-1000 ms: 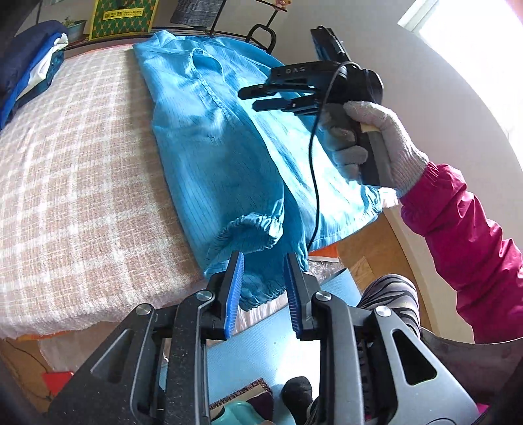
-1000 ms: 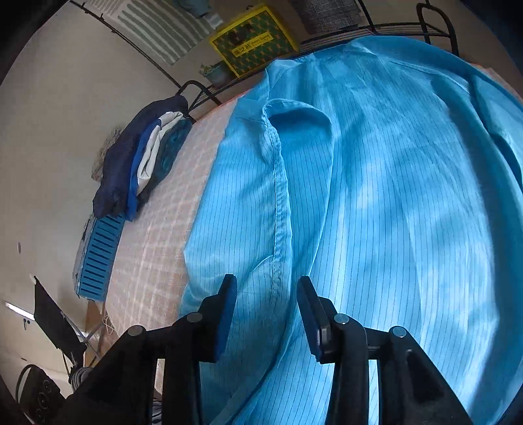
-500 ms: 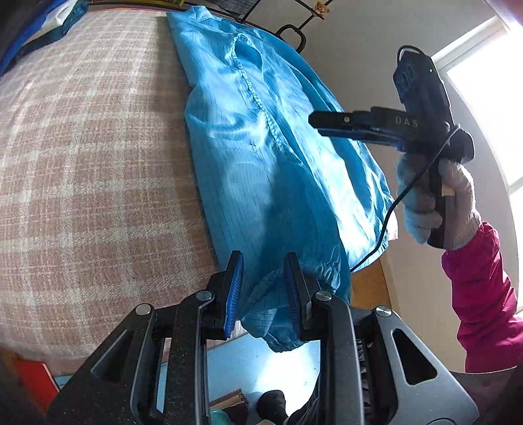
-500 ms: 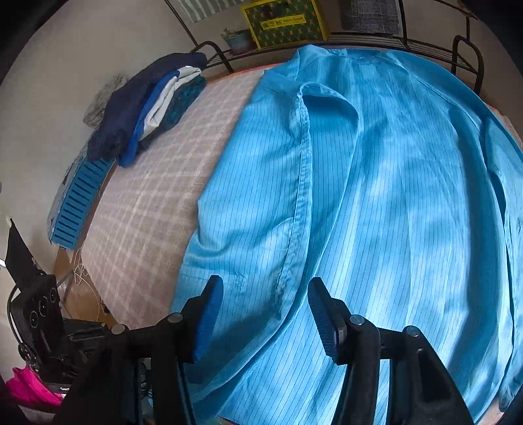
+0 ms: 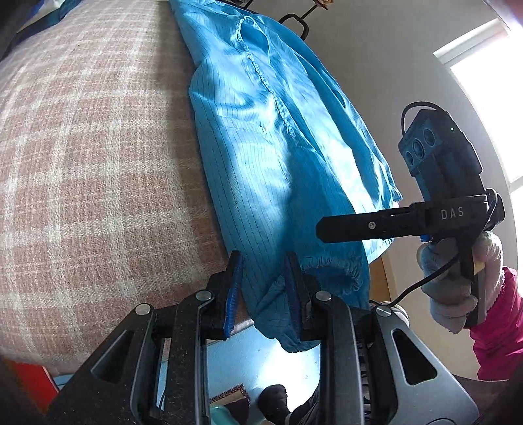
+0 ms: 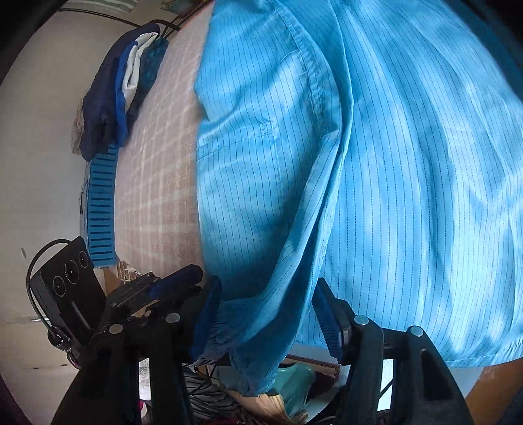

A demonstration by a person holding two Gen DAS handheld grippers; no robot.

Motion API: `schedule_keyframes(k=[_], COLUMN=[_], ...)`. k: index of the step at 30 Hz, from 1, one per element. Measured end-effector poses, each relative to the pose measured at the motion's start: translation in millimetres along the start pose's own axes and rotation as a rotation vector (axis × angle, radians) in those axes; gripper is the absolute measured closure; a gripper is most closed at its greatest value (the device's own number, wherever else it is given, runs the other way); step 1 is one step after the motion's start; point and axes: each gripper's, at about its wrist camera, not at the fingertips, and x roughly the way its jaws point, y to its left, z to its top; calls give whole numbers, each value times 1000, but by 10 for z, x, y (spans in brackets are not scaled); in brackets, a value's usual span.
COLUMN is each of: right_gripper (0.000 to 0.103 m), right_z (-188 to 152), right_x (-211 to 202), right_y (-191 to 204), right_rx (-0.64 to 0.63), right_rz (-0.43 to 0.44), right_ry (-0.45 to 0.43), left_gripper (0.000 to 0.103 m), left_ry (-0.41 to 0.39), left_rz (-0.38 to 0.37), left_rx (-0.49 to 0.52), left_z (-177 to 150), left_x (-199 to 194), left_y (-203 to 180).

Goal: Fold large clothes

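Observation:
A large bright blue pinstriped shirt (image 5: 268,157) lies along the right side of a checked brown-and-white bed cover (image 5: 91,163); its elastic cuff (image 5: 330,271) and hem hang over the near edge. My left gripper (image 5: 263,287) is open, its jaws on either side of the hanging sleeve end. My right gripper (image 6: 266,314) is open around the shirt's lower front edge (image 6: 294,261) at the near hem; from the left wrist view it (image 5: 327,229) shows side-on to the right of the shirt, in a gloved hand.
A pile of dark blue and white clothes (image 6: 121,81) lies at the bed's far left, with a blue slatted crate (image 6: 101,209) beside it. A metal rail (image 5: 294,23) stands behind the bed. A blue mat (image 5: 261,366) and clutter lie on the floor below the near edge.
Both grippers have moved down and in to the shirt's near edge. The left now straddles the hanging sleeve end; the right dropped from above the shirt to its lower hem.

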Motion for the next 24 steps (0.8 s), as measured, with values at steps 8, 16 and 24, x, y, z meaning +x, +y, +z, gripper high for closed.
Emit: schedule_keyframes(k=[8,16,24], right_gripper=[102,102,102], right_z=[23,110,22], right_x=[-656,-1220,-899], right_y=[637,990,628], right_rx=[-275,-368,-189], right_rz=[-159,-254,30], right_ry=[-92,-181,-158], left_gripper=[78,78,78], left_ry=[-54,-38,11], left_rz=[-35,-158,-185], left_rx=[-4,92,161], left_z=[79,30,-355], left_x=[-136,-20,-225], left_y=[-89,-536,-647])
